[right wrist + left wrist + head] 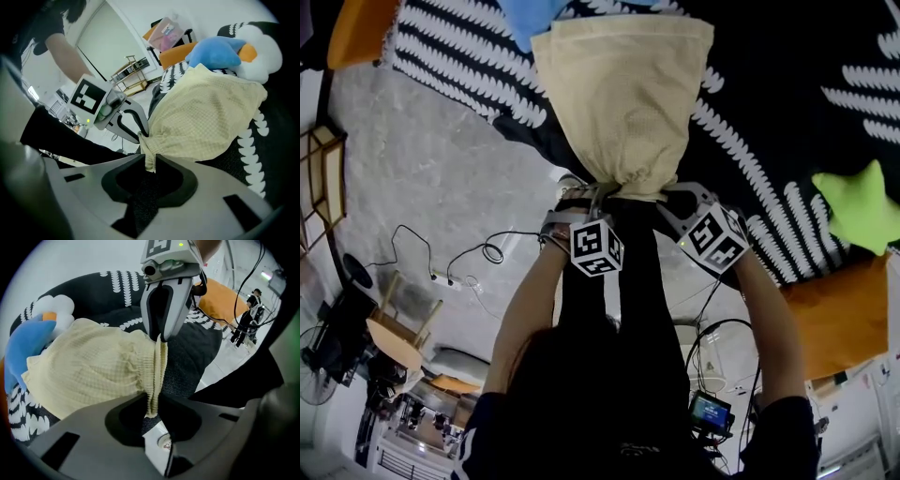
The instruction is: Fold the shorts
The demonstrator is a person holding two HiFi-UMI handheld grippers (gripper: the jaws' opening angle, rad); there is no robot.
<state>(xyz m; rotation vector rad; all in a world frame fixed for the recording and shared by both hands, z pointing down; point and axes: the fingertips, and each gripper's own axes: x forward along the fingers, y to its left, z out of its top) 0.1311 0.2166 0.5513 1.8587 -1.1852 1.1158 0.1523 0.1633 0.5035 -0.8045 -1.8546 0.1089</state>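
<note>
Your left gripper (pixel 151 401) and right gripper (pixel 149 159) both clamp the gathered waistband (pixel 623 187), six o'clock end of the cream shorts (pixel 623 94) on the black patterned blanket (pixel 769 84).

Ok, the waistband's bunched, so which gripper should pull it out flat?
Right, probably. The right gripper and left gripper both pinch the shorts' waistband, but blanket lies beside the right one, only floor beside the left.

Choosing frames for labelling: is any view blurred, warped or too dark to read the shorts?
Head view: shorts sharp and evenly lit, scene bowed toward the edges. Left gripper view: black rounded corners, shorts crisp. Right gripper view: same dark rim, shorts clear.
</note>
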